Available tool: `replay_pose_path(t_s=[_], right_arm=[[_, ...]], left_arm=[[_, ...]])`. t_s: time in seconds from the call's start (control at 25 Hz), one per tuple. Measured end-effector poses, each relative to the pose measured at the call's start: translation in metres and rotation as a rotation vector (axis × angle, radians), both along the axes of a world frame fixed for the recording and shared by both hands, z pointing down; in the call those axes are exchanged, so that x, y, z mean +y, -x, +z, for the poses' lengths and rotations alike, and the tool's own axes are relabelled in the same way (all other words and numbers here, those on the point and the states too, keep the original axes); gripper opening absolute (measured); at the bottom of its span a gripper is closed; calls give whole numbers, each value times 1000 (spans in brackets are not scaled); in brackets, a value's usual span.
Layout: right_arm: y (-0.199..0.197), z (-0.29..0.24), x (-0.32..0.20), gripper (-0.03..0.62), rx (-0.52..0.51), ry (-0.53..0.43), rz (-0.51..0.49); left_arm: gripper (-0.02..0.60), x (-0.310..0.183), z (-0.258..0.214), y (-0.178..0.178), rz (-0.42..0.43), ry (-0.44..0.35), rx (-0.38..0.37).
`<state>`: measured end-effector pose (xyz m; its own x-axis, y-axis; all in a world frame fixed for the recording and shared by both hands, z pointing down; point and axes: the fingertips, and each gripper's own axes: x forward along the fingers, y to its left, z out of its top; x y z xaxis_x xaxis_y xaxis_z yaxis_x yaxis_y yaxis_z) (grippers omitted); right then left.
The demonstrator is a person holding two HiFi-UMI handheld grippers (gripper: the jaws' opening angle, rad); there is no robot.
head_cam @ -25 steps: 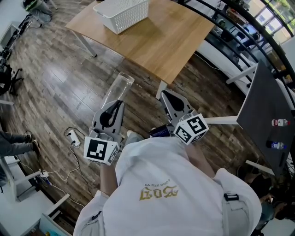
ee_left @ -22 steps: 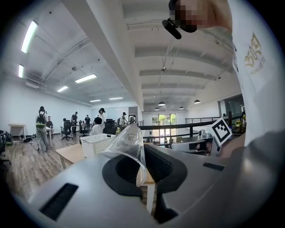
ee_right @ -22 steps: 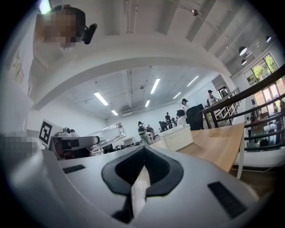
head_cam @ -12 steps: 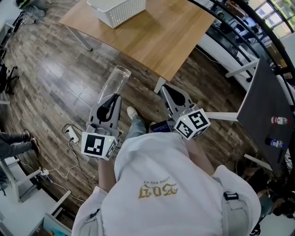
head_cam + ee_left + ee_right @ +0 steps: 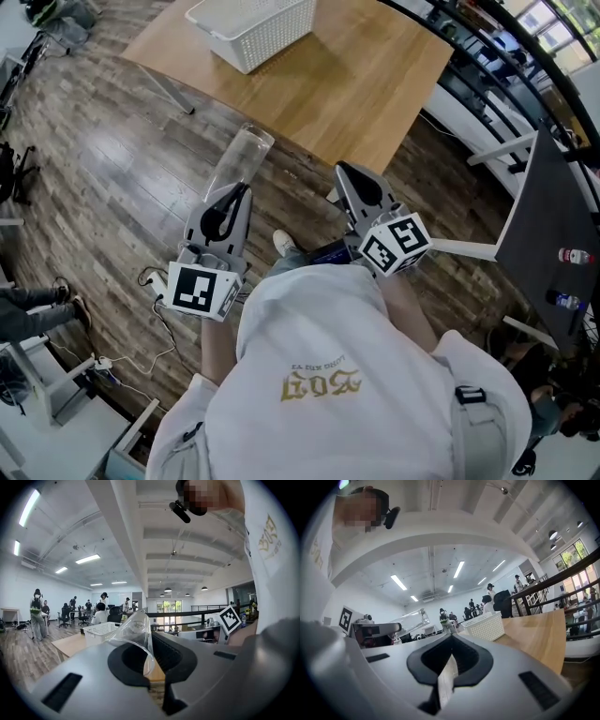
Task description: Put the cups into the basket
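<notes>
A clear plastic cup (image 5: 240, 165) sticks out forward from my left gripper (image 5: 234, 194), which is shut on its wall; both hang over the wooden floor, short of the table. In the left gripper view the cup (image 5: 134, 629) rises from between the jaws of that gripper (image 5: 149, 651). My right gripper (image 5: 352, 180) is shut with nothing in it, near the table's front edge; the right gripper view shows its jaws (image 5: 451, 660) pressed together. The white slotted basket (image 5: 257, 28) stands at the far end of the wooden table (image 5: 375, 84), and appears again as the basket (image 5: 99, 632) and the basket (image 5: 485, 626).
A dark table (image 5: 553, 216) at the right carries two bottles (image 5: 572, 254). Cables and a power strip (image 5: 150, 277) lie on the floor at the left. A black railing (image 5: 487, 56) runs behind the table. Several people stand far off in the room.
The view has shifted slightly over the floor beside the table. The cup stays in my left gripper, and both grippers keep about the same pose.
</notes>
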<state>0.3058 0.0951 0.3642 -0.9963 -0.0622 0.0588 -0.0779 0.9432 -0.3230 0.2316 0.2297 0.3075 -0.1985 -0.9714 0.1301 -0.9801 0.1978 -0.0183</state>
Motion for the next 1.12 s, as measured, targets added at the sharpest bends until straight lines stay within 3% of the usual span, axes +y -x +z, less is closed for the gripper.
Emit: replay_pose_path(t_s=[0.4, 0.8, 1.12], right_arm=[[78, 9, 31, 9, 38, -44, -50], [134, 11, 17, 11, 47, -9, -42], [193, 13, -21, 10, 50, -7, -64]], left_arm=[[25, 19, 7, 76, 6, -24, 23], [25, 6, 9, 130, -3, -25, 34], [25, -35, 7, 186, -15, -34, 39]])
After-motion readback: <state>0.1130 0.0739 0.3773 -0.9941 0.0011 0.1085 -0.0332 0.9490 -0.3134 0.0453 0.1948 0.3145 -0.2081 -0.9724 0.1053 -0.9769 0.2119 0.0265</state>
